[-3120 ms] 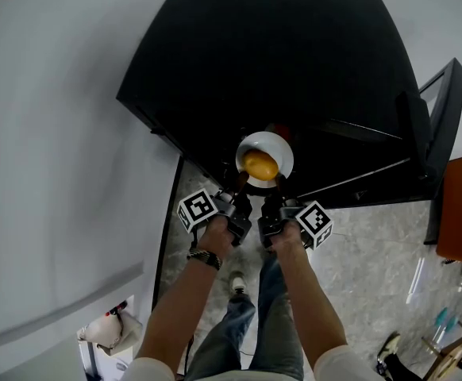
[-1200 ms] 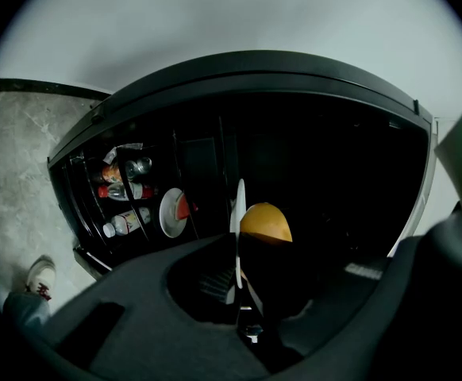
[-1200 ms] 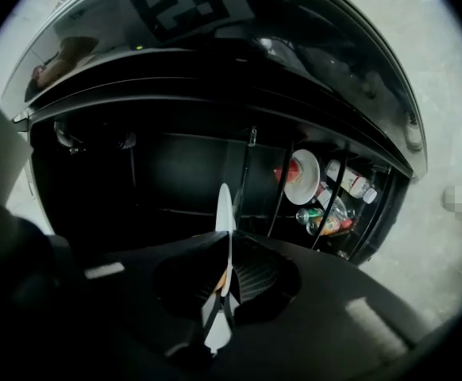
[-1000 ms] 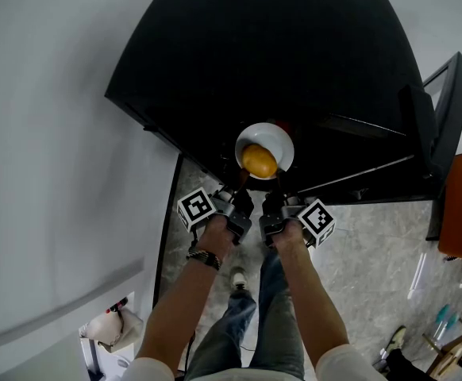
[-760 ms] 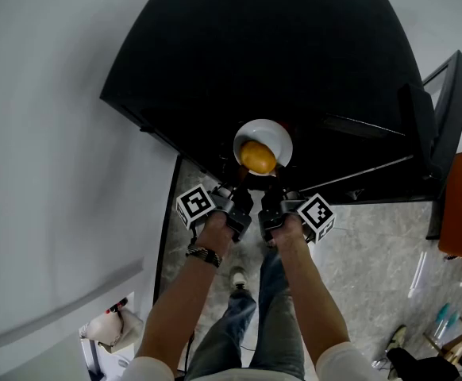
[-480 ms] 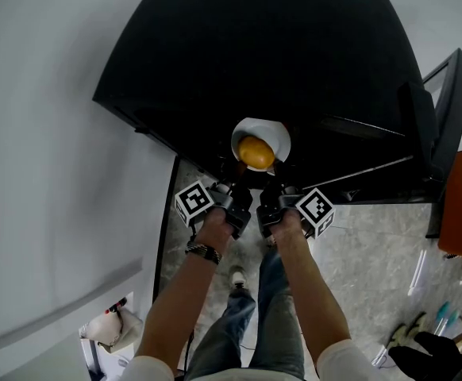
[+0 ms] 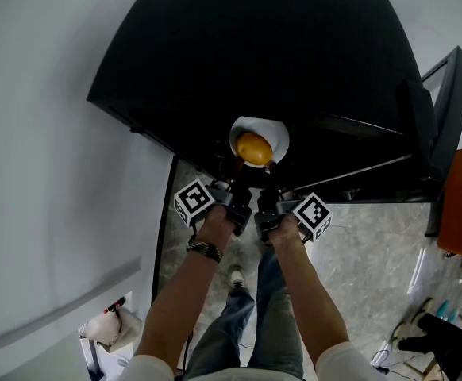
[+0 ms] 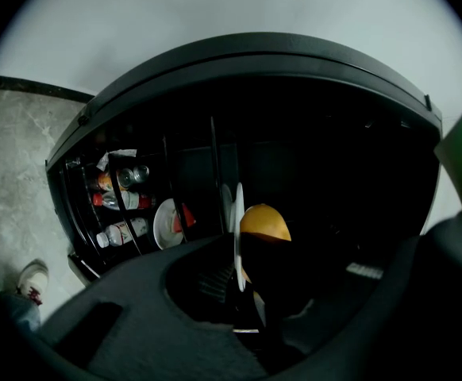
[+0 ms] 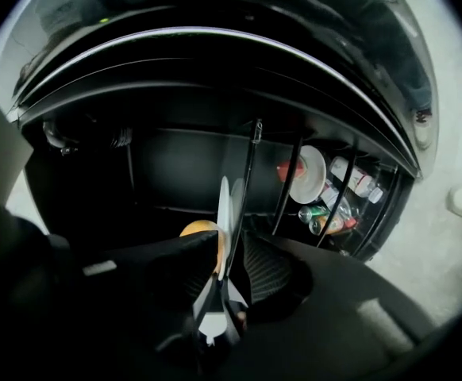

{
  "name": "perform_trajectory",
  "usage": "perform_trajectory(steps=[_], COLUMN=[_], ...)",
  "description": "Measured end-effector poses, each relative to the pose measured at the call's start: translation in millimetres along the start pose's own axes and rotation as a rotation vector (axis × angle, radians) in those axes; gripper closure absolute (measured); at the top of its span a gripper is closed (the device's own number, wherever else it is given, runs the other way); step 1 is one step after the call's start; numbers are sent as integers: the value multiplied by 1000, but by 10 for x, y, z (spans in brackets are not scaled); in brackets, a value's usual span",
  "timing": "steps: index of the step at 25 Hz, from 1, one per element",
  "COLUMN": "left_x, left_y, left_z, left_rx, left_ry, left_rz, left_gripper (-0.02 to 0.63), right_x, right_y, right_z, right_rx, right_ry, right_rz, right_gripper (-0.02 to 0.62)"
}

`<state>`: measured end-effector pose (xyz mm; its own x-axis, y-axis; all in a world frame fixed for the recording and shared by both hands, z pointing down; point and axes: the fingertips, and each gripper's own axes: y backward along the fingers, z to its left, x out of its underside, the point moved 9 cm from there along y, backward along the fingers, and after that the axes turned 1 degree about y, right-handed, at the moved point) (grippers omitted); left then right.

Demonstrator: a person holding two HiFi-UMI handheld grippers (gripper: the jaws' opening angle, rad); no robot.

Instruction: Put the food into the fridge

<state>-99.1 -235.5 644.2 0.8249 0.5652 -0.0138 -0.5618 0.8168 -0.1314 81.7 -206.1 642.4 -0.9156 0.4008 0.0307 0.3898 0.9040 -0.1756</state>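
One plate (image 7: 277, 133): left tongs (image 8: 236, 267) clamped, right tongs (image 9: 225, 280) opening around it.

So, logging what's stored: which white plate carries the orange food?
The nearer plate, seen edge-on, carries the orange food; the other plate, beside the bottles, holds something red.

Both bare forearms (image 7: 182, 296) reach forward side by side, close together, with a dark band (image 7: 203, 252) on the left wrist. The left hand (image 7: 214, 230) and the right hand (image 7: 286, 234) each wrap a gripper's handle. The left gripper (image 7: 238, 179) seems clamped on the rim of the plate (image 7: 275, 130), though its own view is dark. The right gripper (image 7: 267, 186), just to its right, is opening its jaws, with the same rim between them and a slim gap at the outer pad
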Motion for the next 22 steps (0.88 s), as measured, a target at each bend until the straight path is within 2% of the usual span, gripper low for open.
perform_trajectory(steps=[3,9,12,14,19,22], left_x=[-19,38,103,116,146,136], left_y=[39,139,188,195,103,61], left_z=[-17,-28,-22,-12,-46,-46], left_rx=[-6,2,-1,2,16,16], left_ry=[-51,-53,-49,-47,-92,-98], left_rz=[0,17,26,27,112,126], left_gripper=[554,554,570,609,609,609], right_x=[43,80,83,79,67,56], right_y=[18,36,36,22,-17,-27], right_z=[2,20,51,71,103,102], right_rx=[-4,-3,5,7,13,15], right_ry=[8,13,28,38,66,62], right_rz=[9,9,1,3,32,33], right_gripper=[505,540,590,594,594,594])
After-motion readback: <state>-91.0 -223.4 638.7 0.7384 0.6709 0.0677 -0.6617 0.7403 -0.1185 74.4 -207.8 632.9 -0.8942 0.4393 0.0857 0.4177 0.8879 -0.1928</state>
